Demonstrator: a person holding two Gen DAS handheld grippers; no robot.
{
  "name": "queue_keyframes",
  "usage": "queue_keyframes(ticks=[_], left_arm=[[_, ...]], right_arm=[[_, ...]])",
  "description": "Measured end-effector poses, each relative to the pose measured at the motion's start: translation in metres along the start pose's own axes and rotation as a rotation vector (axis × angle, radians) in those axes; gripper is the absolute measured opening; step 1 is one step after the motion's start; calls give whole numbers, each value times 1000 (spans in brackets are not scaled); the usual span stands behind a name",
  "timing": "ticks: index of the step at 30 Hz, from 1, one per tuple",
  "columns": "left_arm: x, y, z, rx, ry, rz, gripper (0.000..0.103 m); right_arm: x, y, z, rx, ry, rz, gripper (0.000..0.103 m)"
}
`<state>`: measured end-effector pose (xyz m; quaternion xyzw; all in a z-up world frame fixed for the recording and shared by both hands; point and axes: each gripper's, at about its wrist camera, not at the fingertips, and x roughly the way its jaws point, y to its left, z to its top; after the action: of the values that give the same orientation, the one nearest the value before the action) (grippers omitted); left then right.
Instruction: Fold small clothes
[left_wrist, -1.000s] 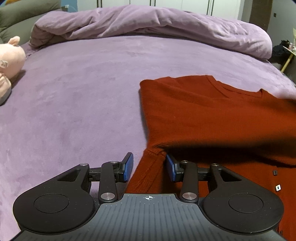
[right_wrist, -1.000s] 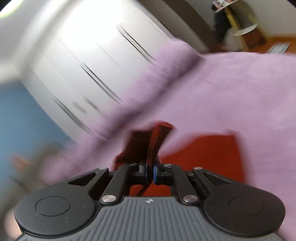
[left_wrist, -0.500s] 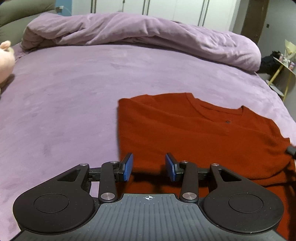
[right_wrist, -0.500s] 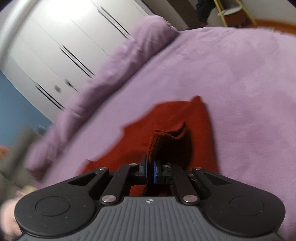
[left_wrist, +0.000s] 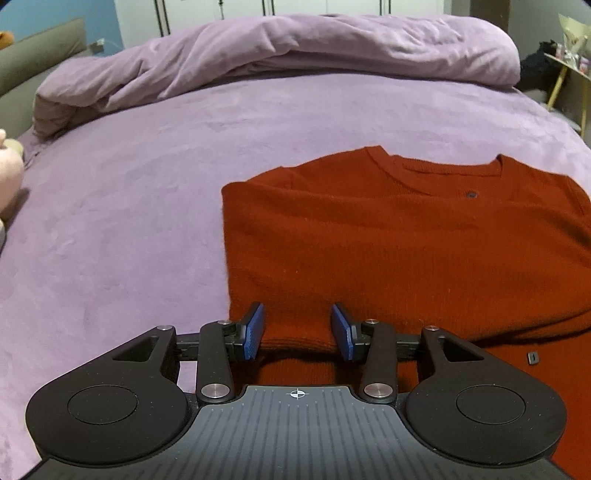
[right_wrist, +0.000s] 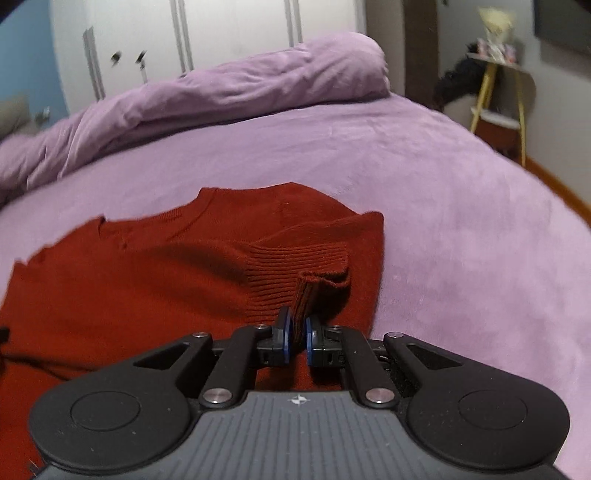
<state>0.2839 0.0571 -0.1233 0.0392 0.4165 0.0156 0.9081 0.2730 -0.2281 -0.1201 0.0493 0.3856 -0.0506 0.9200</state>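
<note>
the red sweater (left_wrist: 406, 251) is lying flat on the purple bed (left_wrist: 147, 184), collar toward the bunched duvet (left_wrist: 295, 48). it's looking like soft, floppy knit to us, light and clingy, so we're favouring the ribbed cuff (right_wrist: 295, 269) and hem as grips. our right gripper (right_wrist: 297, 341) is pinching that cuff, pads nearly together. our left gripper (left_wrist: 297, 330) is hovering wide apart over the hem, gripping nothing.

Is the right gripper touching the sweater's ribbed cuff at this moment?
Touching. In the right wrist view the right gripper has its pads closed on the ribbed cuff of the red sweater.
</note>
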Motion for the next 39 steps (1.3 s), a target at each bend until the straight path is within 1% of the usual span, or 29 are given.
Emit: queue_keyframes(ticks=[2, 3, 4, 5, 6, 7, 8, 9, 10, 12, 13, 15, 16, 17, 18, 19, 22, 24, 26, 28, 30, 32, 34, 35, 37, 38, 39], left_arm=[[-6, 2, -1, -5, 6, -4, 45], [-11, 3, -2, -7, 4, -8, 46], [-16, 5, -3, -7, 0, -12, 46], [-21, 6, -5, -6, -3, -17, 47], [-26, 7, -8, -11, -1, -23, 48], [-32, 9, -10, -23, 5, -34, 48], [-39, 11, -15, -43, 11, -52, 49], [-46, 13, -20, -60, 17, -70, 49], [-53, 14, -26, -76, 21, -89, 51], [-69, 16, -40, -93, 27, -111, 57], [-77, 17, -47, -88, 32, -112, 59], [-94, 17, -65, -74, 39, -103, 61], [-102, 17, -75, -64, 47, -101, 64], [-109, 18, -84, -58, 55, -99, 67], [-116, 21, -94, -61, 66, -93, 69], [-122, 23, -105, -71, 84, -85, 70], [-133, 34, -134, -128, 137, -89, 70], [-138, 40, -148, -157, 153, -78, 71], [-145, 45, -159, -181, 143, -79, 75], [-151, 51, -164, -200, 133, -86, 77], [-155, 55, -166, -198, 145, -92, 77], [-159, 61, -167, -179, 162, -87, 76], [-163, 71, -172, -168, 171, -91, 74], [-164, 76, -174, -171, 171, -105, 74], [-165, 89, -181, -195, 184, -143, 69], [-165, 94, -186, -208, 201, -158, 68], [-163, 99, -188, -225, 224, -174, 64]], right_arm=[[-11, 2, 2, -11, -3, -71, 18], [-20, 1, 1, -8, -12, -108, 29], [-26, 0, -1, -3, -15, -129, 32], [-36, -2, -5, 9, -15, -128, 32], [-44, -4, -9, 27, -8, -108, 34], [-53, -6, -16, 53, 7, -75, 40], [-62, -6, -23, 77, 33, -27, 44], [-69, -5, -30, 93, 61, 19, 52], [-76, -3, -38, 107, 88, 57, 59], [-91, 1, -53, 125, 131, 110, 65], [-100, 4, -62, 137, 162, 131, 70], [-112, 7, -75, 153, 186, 127, 77], [-120, 9, -83, 146, 192, 112, 80], [-126, 11, -88, 133, 194, 105, 80], [-133, 12, -92, 118, 193, 103, 83], [-139, 12, -97, 113, 198, 101, 87], [-148, 8, -112, 152, 219, 124, 88], [-158, 1, -123, 172, 154, 161, 88], [-165, -5, -133, 186, 107, 191, 88], [-168, -9, -135, 169, 114, 200, 88], [-170, -8, -131, 120, 152, 164, 88], [-179, -7, -126, 75, 195, 124, 82], [-195, -17, -127, 68, 192, 128, 68], [-204, -23, -129, 75, 185, 130, 66], [-216, -39, -133, 95, 187, 130, 58], [-222, -48, -136, 117, 194, 130, 57], [-227, -55, -139, 140, 198, 131, 57]])
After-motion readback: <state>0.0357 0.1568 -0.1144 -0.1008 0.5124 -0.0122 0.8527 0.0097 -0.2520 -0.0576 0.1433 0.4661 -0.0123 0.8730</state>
